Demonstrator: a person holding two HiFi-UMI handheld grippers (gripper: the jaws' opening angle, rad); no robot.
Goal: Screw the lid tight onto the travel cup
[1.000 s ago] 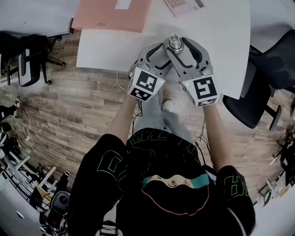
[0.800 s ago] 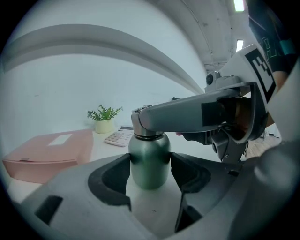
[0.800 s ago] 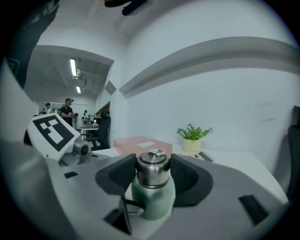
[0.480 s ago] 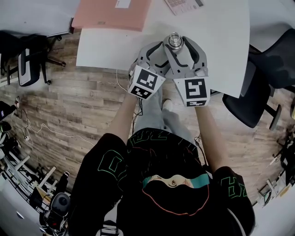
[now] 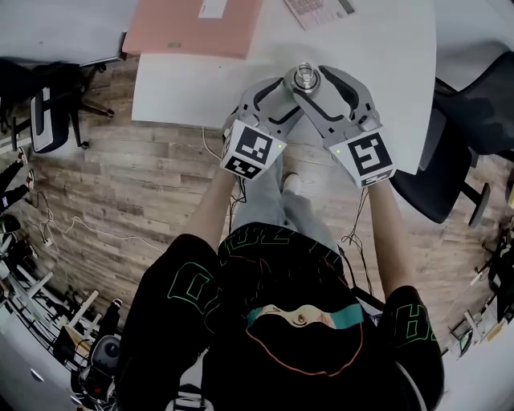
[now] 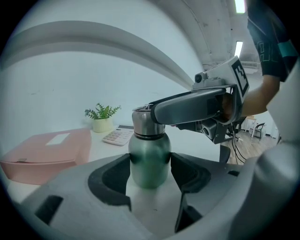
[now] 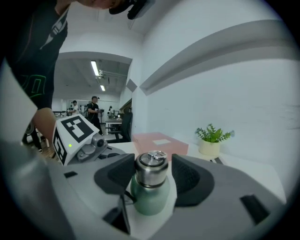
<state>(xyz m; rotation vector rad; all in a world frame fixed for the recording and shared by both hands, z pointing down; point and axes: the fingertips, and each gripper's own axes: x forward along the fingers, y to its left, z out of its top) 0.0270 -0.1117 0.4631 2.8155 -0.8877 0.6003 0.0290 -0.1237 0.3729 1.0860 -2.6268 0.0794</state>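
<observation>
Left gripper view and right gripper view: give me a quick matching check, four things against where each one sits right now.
Things:
1. travel cup
2. lid
3. potted plant
4. pink box

Places:
A. upright, just behind the calculator
B. between the jaws of the right hand-held gripper
C. clamped at its green body by the left hand-held gripper
D. lying flat, left of the potted plant in the left gripper view

Pairs: 1-C, 2-B, 3-A, 4-D

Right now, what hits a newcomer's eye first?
Two tongs meet on a green travel cup on the white table. The left tongs clamp its body, and the right tongs have just been opening around its steel lid. A pink box lies at the table's far left.
</observation>
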